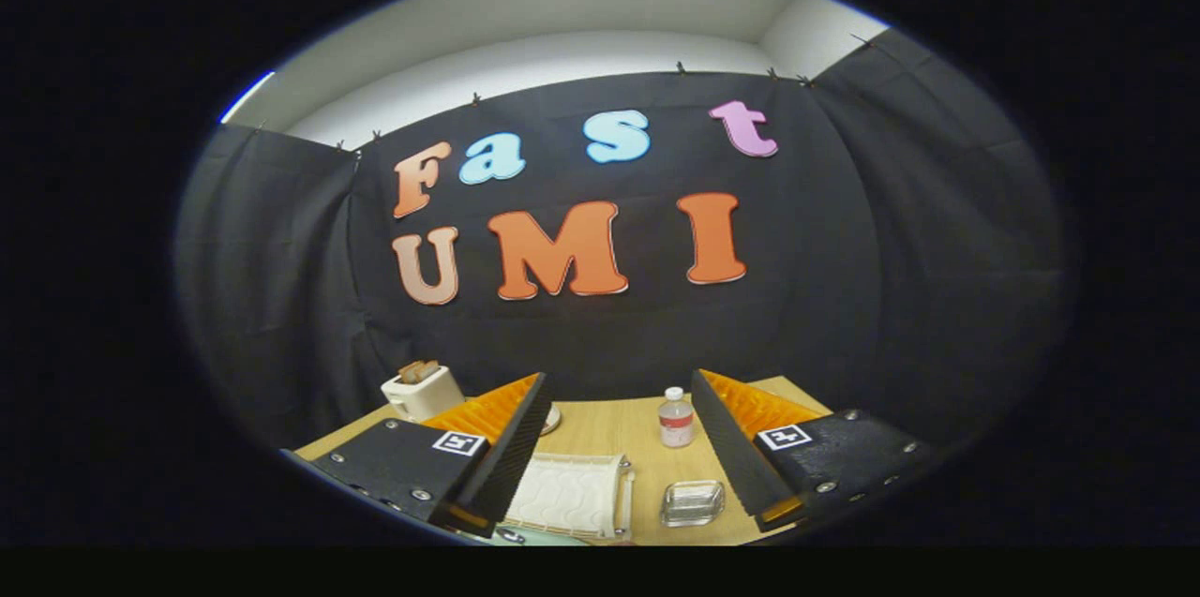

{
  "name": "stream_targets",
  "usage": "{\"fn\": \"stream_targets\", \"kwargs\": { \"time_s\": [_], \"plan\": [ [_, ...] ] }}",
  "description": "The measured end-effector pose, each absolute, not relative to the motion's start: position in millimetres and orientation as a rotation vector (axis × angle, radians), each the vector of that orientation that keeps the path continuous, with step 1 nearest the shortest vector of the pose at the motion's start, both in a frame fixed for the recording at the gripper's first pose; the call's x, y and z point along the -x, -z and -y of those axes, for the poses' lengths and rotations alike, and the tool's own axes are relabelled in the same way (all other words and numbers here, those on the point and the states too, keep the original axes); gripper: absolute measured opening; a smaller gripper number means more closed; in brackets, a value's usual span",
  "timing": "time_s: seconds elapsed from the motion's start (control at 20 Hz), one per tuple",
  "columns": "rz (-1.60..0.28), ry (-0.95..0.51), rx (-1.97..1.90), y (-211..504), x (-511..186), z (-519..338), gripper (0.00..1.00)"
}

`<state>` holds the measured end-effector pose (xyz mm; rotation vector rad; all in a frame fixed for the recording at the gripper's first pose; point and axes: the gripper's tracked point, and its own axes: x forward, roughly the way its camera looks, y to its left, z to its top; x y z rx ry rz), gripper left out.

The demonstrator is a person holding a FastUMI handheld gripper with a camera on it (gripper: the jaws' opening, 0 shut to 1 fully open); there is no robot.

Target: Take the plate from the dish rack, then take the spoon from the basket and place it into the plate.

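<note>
Gripper (614,456) fingers spread wide, holding nothing, raised above the pale wooden tabletop (600,428). Between them, a white ribbed dish rack (567,494); plate and spoon not clearly made out. Risk: descending blind, clipping the small clear bottle (675,417) or glass dish (692,503)

We see even, soft overhead light, a bright white ceiling strip (525,53), strong fisheye bending near the rim, mild blur throughout, and a dim cloth wall (844,278).
</note>
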<state>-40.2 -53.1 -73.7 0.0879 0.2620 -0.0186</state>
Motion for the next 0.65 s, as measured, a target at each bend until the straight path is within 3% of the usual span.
{"fn": "stream_targets", "kwargs": {
  "time_s": [0.2, 0.65],
  "plan": [
    [-0.178, 0.024, -0.008, 60, 33, 50, 0.95],
    [-0.156, 0.033, 0.02, 66, 23, 43, 0.96]
  ]
}}
